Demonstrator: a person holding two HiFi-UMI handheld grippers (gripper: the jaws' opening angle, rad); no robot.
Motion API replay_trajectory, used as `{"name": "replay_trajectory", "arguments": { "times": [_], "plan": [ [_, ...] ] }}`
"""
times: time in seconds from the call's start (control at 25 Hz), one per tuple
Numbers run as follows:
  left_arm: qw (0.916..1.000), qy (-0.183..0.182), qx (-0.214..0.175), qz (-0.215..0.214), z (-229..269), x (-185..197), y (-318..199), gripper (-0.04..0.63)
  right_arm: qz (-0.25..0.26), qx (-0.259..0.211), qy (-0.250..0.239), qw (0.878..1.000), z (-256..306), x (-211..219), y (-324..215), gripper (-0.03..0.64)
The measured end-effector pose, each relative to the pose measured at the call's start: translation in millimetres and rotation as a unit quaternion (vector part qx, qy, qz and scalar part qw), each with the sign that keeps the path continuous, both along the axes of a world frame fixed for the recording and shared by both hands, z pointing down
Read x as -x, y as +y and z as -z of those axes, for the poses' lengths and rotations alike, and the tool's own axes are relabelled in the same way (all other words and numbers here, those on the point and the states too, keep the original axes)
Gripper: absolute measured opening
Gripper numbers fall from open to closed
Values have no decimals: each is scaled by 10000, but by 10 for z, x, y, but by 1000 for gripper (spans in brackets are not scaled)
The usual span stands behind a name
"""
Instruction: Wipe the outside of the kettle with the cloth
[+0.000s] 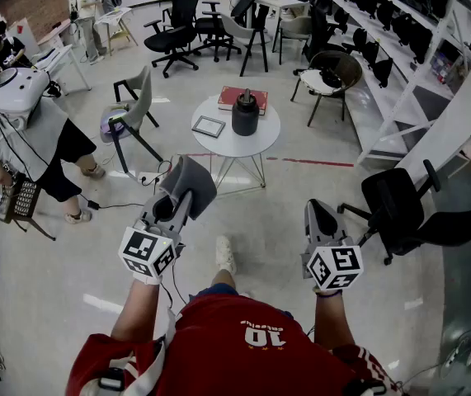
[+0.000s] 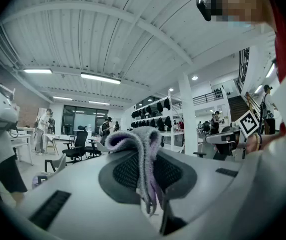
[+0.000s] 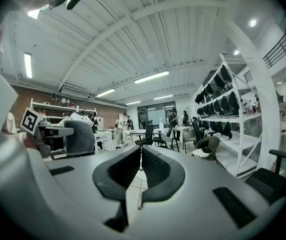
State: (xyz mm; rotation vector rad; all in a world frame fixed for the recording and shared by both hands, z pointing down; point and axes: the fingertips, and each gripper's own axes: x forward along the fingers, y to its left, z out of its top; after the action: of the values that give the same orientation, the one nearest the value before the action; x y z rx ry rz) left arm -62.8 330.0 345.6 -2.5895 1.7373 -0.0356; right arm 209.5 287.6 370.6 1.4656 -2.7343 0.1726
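L claw (image 2: 141, 154) is clamped on the cloth (image 2: 135, 140), a grey-purple knit bunched btwn the pads w/ a fold humped over the tips and loose ends hanging down toward the camera. In head view the cloth (image 1: 189, 181) covers the tips of the L claw (image 1: 184, 195), which is held up in the air on the near side of the round white surface (image 1: 223, 145), well apart from it. R claw (image 3: 140, 156) has its jaws together, tips touching, nothing btwn them; in head view the R claw (image 1: 317, 214) is also raised, nearer the person than the surface and off to its right. The kettle (image 1: 245, 114), dark, stands upright on the surface, approx mid-top, untouched by either claw. Behind the kettle, at the surface's far edge, lies a red book (image 1: 233, 96); left of the kettle lies a flat framed panel (image 1: 209, 126). A grey chair (image 1: 134, 106) stands just left of the surface. Further left of it is a person (image 1: 29, 134) in grey w/ a white headset.
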Motion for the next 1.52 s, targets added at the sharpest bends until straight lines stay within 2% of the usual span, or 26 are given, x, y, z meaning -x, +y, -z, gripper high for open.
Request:
{"name": "replay_trajectory", "arguments": {
  "times": [0.52, 0.92, 1.52],
  "plan": [
    [9999, 7, -49, 160, 13, 212, 32, 52, 72, -33, 62, 9999, -36, 114, 27, 21],
    [10000, -4, -83, 46, 37, 91, 13, 52, -5, -73, -39, 10000, -13, 39, 42, 21],
    [9999, 43, -3, 122, 7, 191, -18, 52, 142, -52, -69, 9999, 4, 149, 23, 23]
  ]
}}
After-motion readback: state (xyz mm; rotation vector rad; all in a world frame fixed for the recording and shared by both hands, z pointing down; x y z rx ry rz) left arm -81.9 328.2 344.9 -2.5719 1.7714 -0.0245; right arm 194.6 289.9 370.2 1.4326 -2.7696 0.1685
